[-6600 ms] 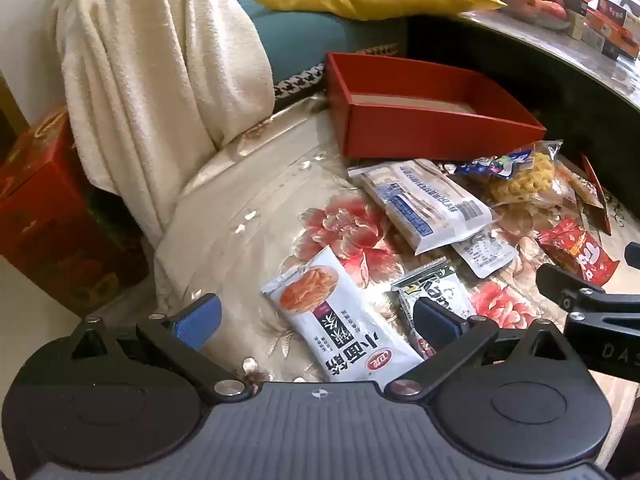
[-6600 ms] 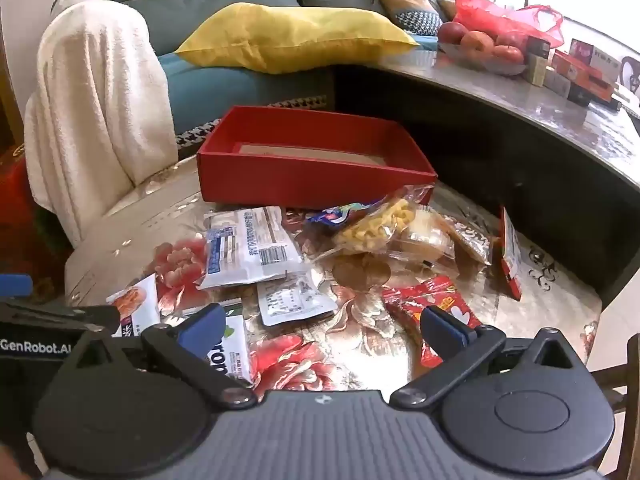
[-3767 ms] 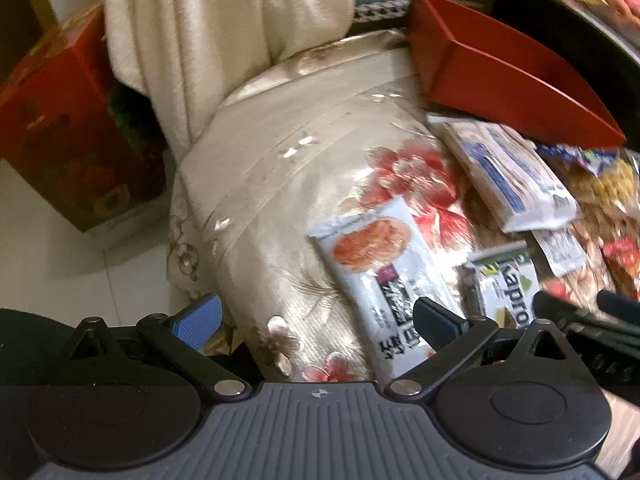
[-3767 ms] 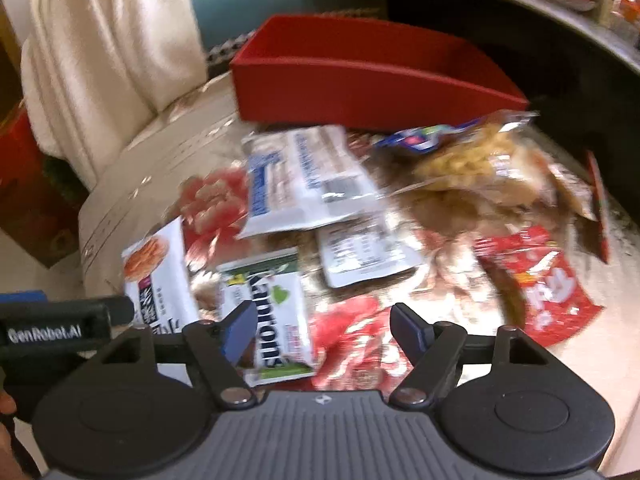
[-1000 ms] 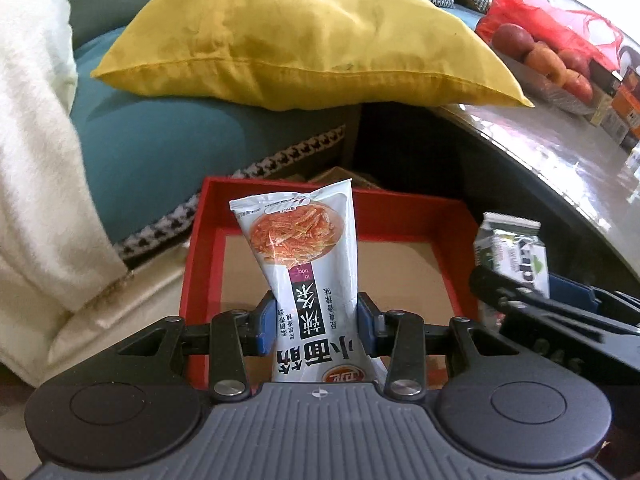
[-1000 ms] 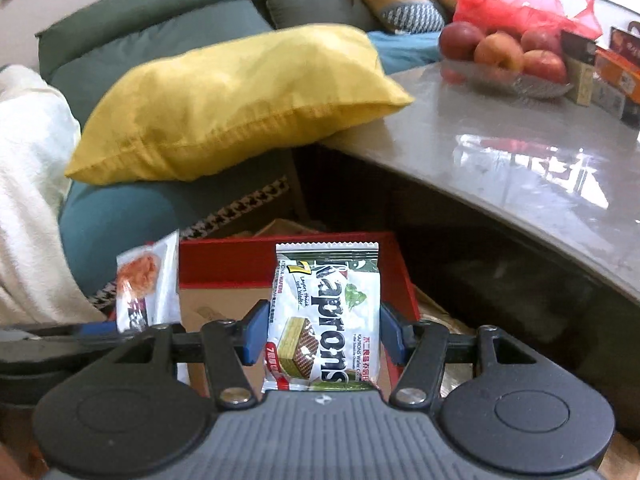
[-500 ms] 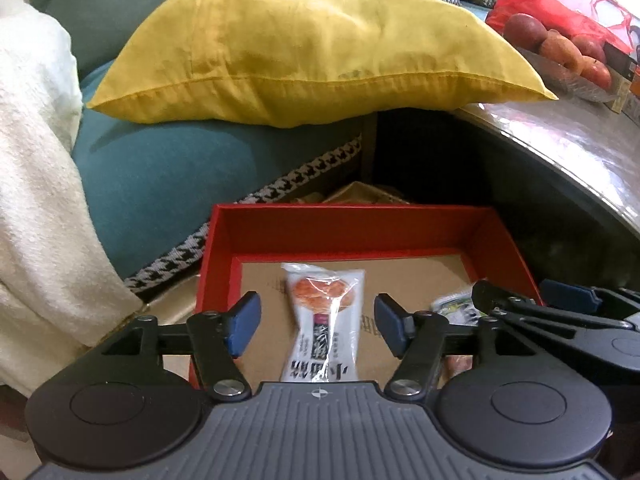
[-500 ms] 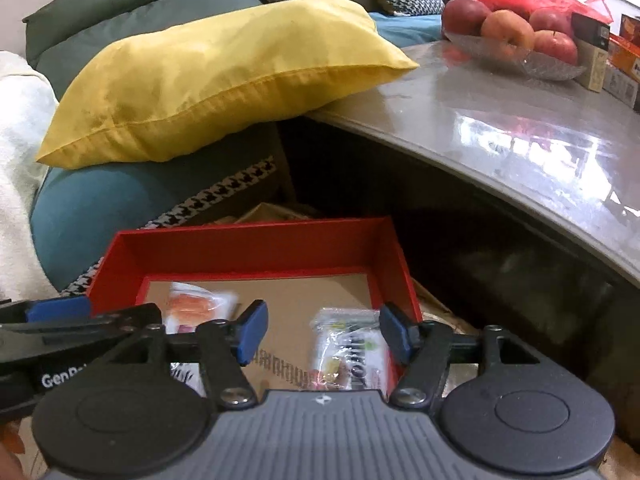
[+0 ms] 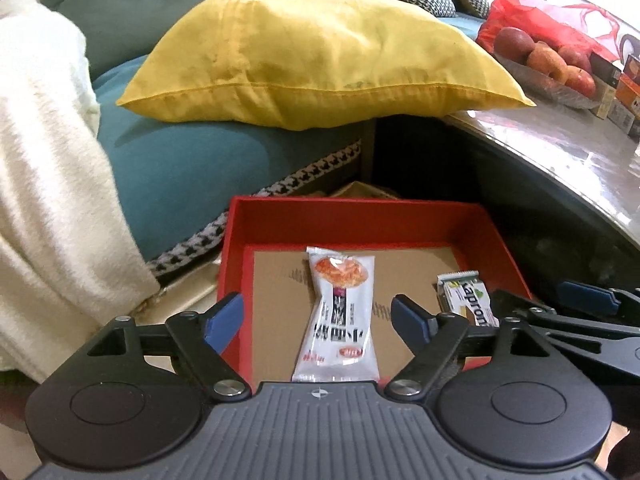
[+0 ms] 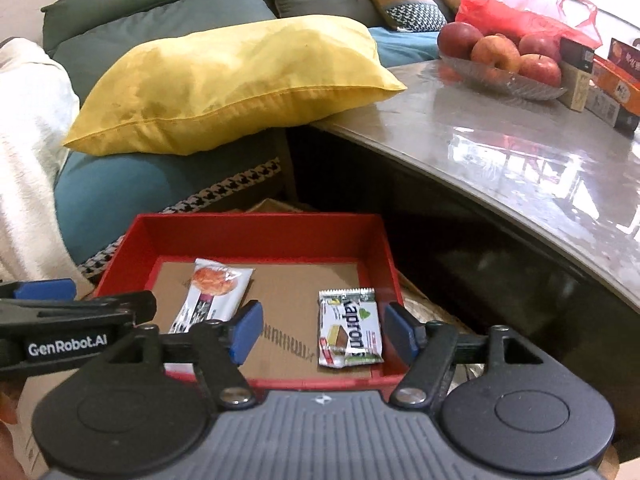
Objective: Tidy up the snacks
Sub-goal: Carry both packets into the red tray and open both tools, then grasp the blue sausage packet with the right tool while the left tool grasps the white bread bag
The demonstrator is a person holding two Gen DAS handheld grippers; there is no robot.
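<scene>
Snack packets lie in red box; both claws gape

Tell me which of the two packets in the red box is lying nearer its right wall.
The green-and-white wafer packet, with green lettering, lies close to the right wall of the red box. The longer white noodle packet with the orange picture lies left of centre.

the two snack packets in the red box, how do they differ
The white noodle packet is long and narrow with an orange food picture; the Kaprons wafer packet is shorter, squarer, with green print. The noodle packet lies toward the left of the red box, the wafer packet by its right wall. Both lie flat on the cardboard floor, released.
</scene>
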